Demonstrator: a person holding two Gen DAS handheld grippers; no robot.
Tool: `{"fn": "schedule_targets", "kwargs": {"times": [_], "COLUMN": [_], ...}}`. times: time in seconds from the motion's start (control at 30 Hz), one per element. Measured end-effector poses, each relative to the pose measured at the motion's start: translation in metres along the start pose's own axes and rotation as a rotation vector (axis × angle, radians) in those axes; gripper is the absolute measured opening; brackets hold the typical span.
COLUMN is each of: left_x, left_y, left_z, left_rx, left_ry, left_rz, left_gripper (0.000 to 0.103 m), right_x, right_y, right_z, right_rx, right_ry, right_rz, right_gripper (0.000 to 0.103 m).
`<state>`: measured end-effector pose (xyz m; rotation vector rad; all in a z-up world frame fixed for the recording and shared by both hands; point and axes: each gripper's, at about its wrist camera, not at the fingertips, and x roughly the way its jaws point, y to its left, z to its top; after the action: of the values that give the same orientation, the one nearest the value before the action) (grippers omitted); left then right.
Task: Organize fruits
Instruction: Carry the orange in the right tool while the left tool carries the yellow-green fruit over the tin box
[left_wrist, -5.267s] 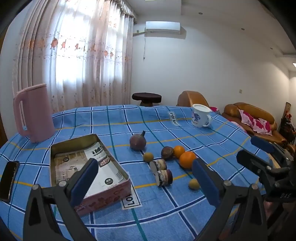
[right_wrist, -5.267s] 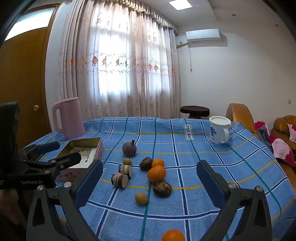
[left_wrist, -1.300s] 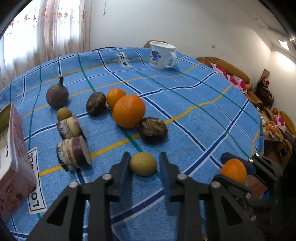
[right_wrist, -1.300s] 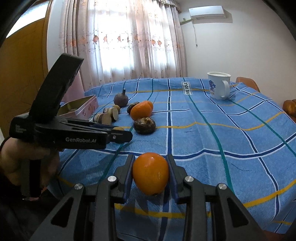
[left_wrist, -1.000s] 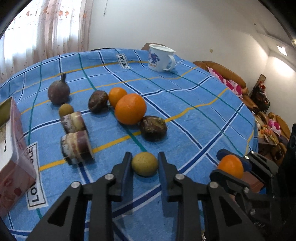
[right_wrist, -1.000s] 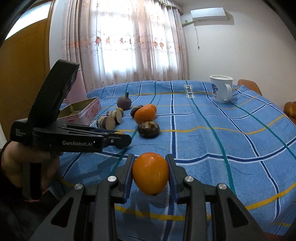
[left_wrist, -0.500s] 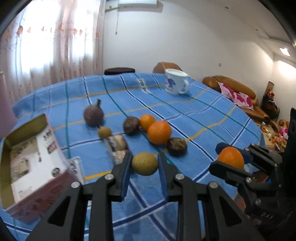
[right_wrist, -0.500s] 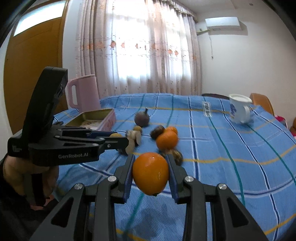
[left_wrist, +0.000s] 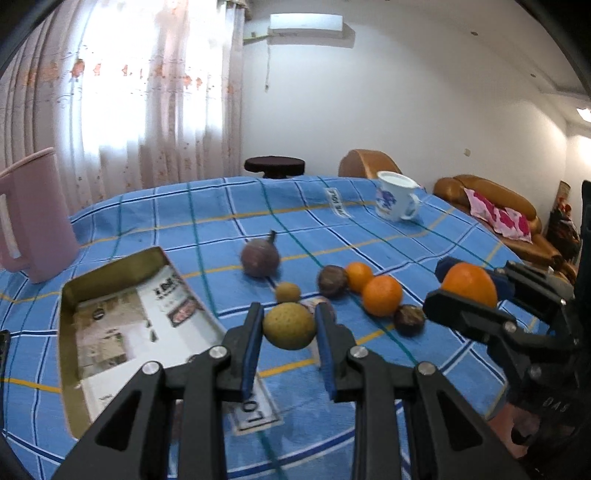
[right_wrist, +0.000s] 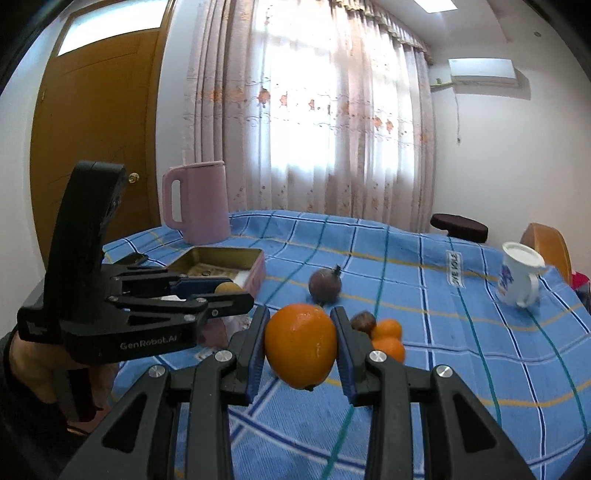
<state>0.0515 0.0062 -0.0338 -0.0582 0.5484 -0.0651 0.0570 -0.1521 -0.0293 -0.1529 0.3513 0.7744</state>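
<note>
At the lower centre of the left wrist view, the left gripper (left_wrist: 289, 334) is clamping a yellow-green fruit (left_wrist: 289, 325) between its blue pads, raised above the blue checked tablecloth (left_wrist: 424, 369). At the lower centre of the right wrist view, the right gripper (right_wrist: 301, 350) is gripping an orange (right_wrist: 301, 345) clear of the cloth. Just left of the yellow-green fruit, the open tin box (left_wrist: 125, 325) is sitting at centre left. Further back, loose oranges (left_wrist: 381, 295), dark round fruits (left_wrist: 332, 281) and a purple mangosteen (left_wrist: 259, 257) are lying mid-frame. A pink jug (left_wrist: 27, 214) is standing at the left edge; a white mug (left_wrist: 395, 201) is standing at the upper right.
</note>
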Motion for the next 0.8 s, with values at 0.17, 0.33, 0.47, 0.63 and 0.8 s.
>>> {"fn": "schedule_targets", "kwargs": {"times": [0.17, 0.33, 0.47, 0.63, 0.8], "left_x": [-0.003, -0.004, -0.004, 0.0, 0.003], "left_y": [0.016, 0.032, 0.046, 0.067, 0.089], "left_z": [0.002, 0.005, 0.007, 0.012, 0.014], "left_rx": [-0.018, -0.04, -0.053, -0.063, -0.088], "left_ry": [-0.01, -0.016, -0.016, -0.008, 0.003], "left_rz": [0.023, 0.049, 0.075, 0.118, 0.153], "left_gripper": [0.029, 0.029, 0.029, 0.029, 0.029], "right_x": [0.014, 0.029, 0.04, 0.06, 0.086], "right_y": [0.009, 0.016, 0.021, 0.027, 0.035], "right_z": [0.013, 0.028, 0.042, 0.06, 0.073], "right_rx": [-0.022, -0.042, -0.061, -0.06, -0.056], "right_ry": [0.001, 0.003, 0.003, 0.011, 0.028], "right_rz": [0.031, 0.053, 0.075, 0.129, 0.164], "right_gripper": [0.036, 0.036, 0.036, 0.036, 0.036]}}
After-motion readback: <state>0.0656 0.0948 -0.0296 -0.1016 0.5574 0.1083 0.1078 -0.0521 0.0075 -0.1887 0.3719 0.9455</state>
